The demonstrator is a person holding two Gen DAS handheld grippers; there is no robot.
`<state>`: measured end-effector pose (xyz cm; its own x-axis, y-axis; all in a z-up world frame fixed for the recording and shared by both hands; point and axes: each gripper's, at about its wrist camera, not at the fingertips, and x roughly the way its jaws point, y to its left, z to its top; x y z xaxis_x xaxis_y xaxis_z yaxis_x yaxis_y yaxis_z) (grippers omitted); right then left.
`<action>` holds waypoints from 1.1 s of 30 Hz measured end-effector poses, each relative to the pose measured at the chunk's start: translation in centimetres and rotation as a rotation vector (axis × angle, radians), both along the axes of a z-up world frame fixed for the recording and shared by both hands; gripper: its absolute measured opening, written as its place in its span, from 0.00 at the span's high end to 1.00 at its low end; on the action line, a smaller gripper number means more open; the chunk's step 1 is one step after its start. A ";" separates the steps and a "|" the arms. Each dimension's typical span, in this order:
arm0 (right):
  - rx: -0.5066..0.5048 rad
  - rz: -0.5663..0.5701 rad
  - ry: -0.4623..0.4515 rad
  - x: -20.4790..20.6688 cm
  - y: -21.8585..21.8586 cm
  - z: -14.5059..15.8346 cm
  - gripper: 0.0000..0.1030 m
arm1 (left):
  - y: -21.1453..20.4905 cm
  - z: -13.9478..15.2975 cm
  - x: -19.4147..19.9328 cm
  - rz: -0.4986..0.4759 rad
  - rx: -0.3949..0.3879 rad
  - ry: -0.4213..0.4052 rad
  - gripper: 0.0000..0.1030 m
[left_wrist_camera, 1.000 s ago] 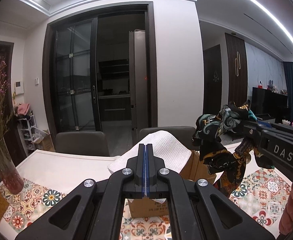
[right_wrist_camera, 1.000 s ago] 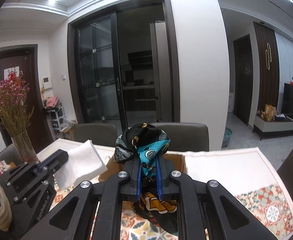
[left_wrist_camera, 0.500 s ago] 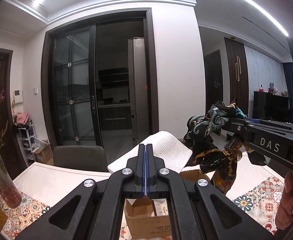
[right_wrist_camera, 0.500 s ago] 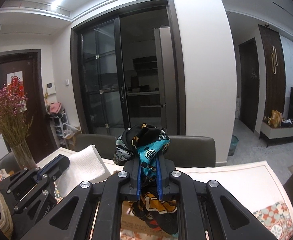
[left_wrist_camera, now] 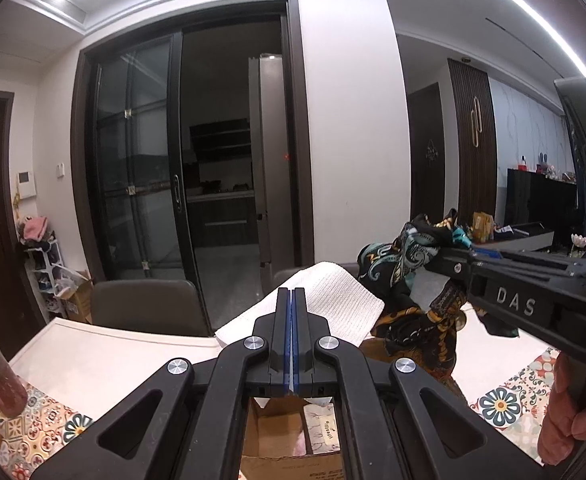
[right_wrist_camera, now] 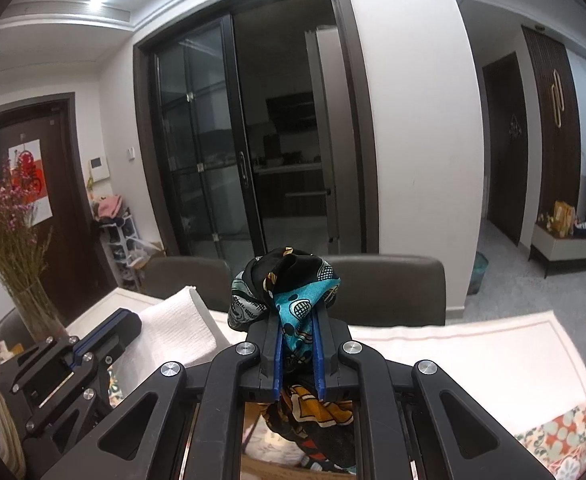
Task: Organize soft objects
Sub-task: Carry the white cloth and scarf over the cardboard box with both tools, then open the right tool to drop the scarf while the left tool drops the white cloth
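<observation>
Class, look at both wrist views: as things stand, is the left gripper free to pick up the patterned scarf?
Probably not. The left gripper is already shut on the white towel, and the patterned scarf is clamped in the right gripper. One would have to let go first.

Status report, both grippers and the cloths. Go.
Left gripper shut on white towel. Right gripper shut on patterned scarf. Both held above cardboard box. Nothing in the way.
</observation>
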<state>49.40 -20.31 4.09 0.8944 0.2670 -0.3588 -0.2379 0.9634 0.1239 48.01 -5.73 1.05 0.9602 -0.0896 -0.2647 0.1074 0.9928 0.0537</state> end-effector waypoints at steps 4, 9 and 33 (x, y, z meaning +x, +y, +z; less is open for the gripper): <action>0.002 -0.001 0.049 1.6 -0.2 -1.8 0.88 | -0.6 -1.4 1.1 -0.010 0.003 0.035 0.98; -0.009 -0.007 0.122 3.6 -0.6 -4.5 0.88 | -1.1 -3.6 2.4 -0.026 -0.001 0.098 0.98; -0.027 0.029 0.392 4.7 -0.9 -11.1 0.54 | -0.7 -7.1 2.7 0.011 0.013 0.261 0.66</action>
